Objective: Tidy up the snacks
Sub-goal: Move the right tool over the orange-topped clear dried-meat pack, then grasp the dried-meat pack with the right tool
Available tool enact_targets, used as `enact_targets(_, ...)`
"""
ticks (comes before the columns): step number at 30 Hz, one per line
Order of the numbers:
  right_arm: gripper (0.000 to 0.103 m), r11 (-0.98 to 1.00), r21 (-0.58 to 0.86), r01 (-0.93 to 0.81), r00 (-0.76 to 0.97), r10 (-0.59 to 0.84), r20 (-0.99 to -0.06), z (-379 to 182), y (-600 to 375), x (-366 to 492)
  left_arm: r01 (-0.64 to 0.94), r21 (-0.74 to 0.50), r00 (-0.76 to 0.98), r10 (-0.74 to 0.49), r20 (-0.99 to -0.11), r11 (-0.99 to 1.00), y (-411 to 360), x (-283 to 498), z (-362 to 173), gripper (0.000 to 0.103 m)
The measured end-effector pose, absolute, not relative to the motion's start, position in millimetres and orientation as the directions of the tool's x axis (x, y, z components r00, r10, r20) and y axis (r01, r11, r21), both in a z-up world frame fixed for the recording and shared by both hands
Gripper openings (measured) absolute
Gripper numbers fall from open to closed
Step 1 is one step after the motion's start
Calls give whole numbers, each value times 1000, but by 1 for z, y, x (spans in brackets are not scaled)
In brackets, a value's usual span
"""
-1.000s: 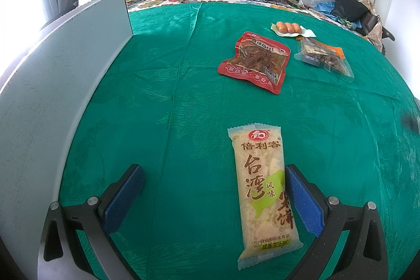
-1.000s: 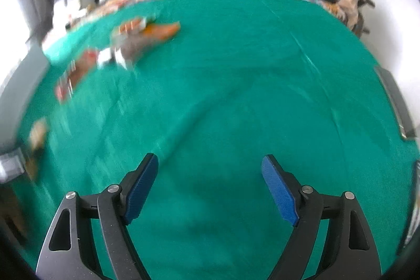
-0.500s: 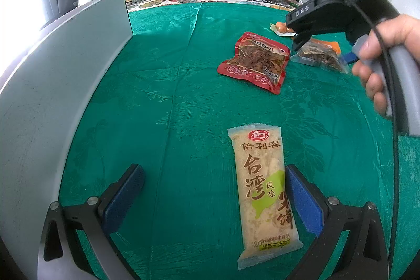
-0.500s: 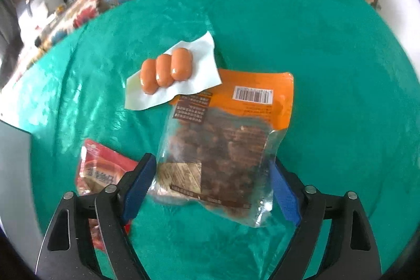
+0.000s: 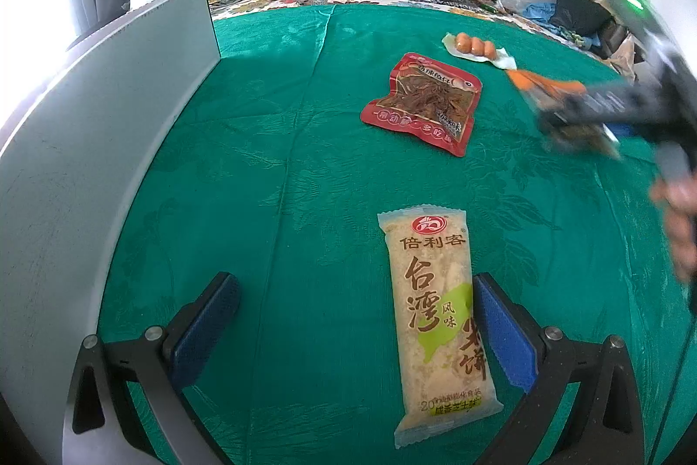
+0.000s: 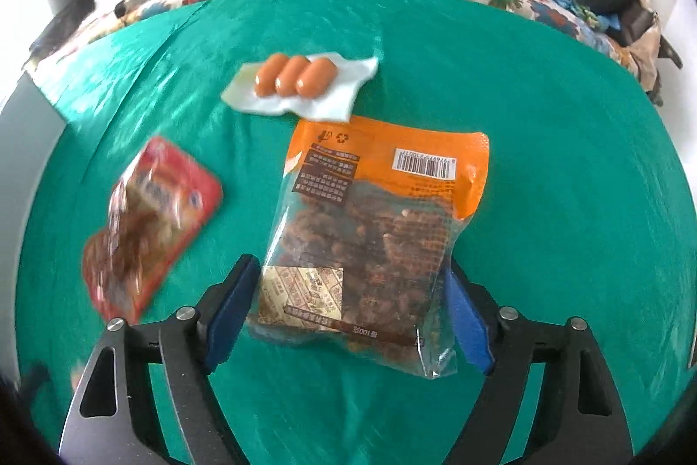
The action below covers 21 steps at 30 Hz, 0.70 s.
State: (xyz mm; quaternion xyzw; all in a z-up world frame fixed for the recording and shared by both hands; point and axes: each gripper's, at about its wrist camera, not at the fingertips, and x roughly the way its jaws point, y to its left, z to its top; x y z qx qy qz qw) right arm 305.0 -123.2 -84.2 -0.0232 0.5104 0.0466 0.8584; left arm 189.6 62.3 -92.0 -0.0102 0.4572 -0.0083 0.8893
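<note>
A green cloth [image 5: 270,142] covers the bed, carrying a red snack pouch [image 5: 422,101] and a three-sausage pack [image 6: 296,76]. The right hand-held gripper [image 6: 348,317] pinches the orange-topped clear snack bag [image 6: 370,229] by its sides. The left hand-held gripper [image 5: 353,325] hangs spread, the pale rice-cracker packet [image 5: 435,308] lying beside its right finger.

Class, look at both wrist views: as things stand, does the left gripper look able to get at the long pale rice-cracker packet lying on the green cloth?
Probably yes. The left gripper is open, the rice-cracker packet lies flat beside its right finger, and nothing covers it.
</note>
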Motion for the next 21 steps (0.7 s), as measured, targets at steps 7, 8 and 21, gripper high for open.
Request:
enact_targets(7, 82, 989, 22, -147, 493, 92, -865, -82, -174, 223, 6, -26, 582, -24, -813, 1000, 63, 190, -92, 103)
enact_targets(8, 82, 989, 26, -148, 498, 97, -862, -81, -181, 211, 6, -26, 582, -24, -813, 1000, 63, 190, -92, 103)
enact_targets(21, 91, 993, -12, -119, 617, 64, -784, -94, -196, 125, 6, -26, 583, -25, -812, 1000, 63, 190, -92, 103)
